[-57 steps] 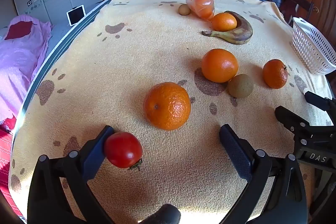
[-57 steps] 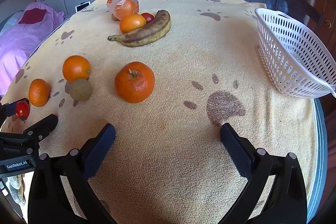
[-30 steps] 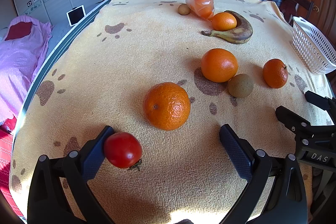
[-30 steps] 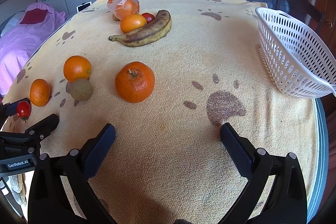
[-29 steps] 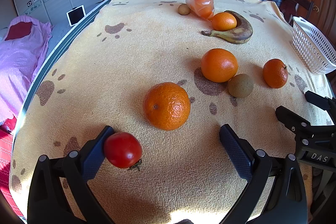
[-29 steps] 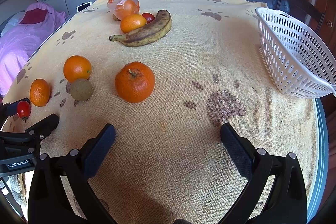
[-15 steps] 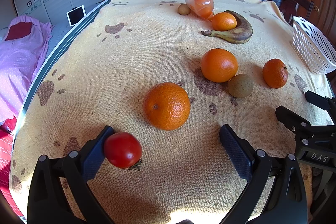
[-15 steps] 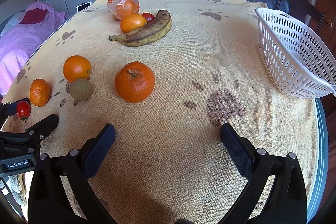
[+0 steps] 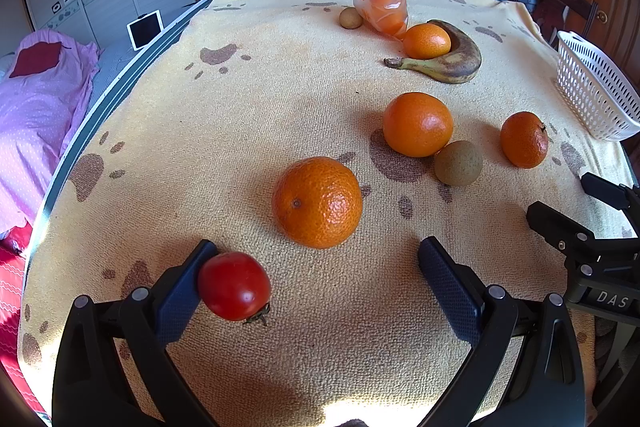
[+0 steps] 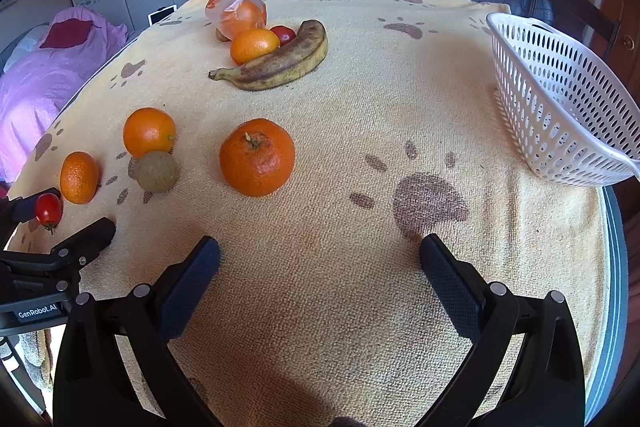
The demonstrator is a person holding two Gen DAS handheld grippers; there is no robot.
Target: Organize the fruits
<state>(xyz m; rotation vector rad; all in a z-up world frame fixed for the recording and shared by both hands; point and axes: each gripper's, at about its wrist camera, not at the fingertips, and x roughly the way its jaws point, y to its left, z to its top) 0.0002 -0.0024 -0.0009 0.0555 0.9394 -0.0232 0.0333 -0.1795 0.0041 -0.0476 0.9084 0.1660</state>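
Note:
My left gripper (image 9: 316,263) is open, low over the yellow paw-print cloth (image 9: 240,99). A small red tomato (image 9: 234,286) touches the inside of its left finger (image 9: 180,291); the right finger stands well clear. A large orange (image 9: 317,201) lies just ahead. Farther on lie another orange (image 9: 417,124), a brown kiwi-like fruit (image 9: 458,163), a mandarin (image 9: 523,139), a spotted banana (image 9: 452,63) and a bagged orange (image 9: 380,7). My right gripper (image 10: 319,259) is open and empty. A stemmed orange (image 10: 257,157) lies ahead of it. The white basket (image 10: 560,107) stands at right.
The cloth's front and right edges drop off near both grippers. The left gripper shows at the left of the right wrist view (image 10: 60,235). A second tomato (image 10: 285,34) sits behind the banana (image 10: 276,63). A pink bed (image 9: 36,107), bookshelves and a chair lie beyond.

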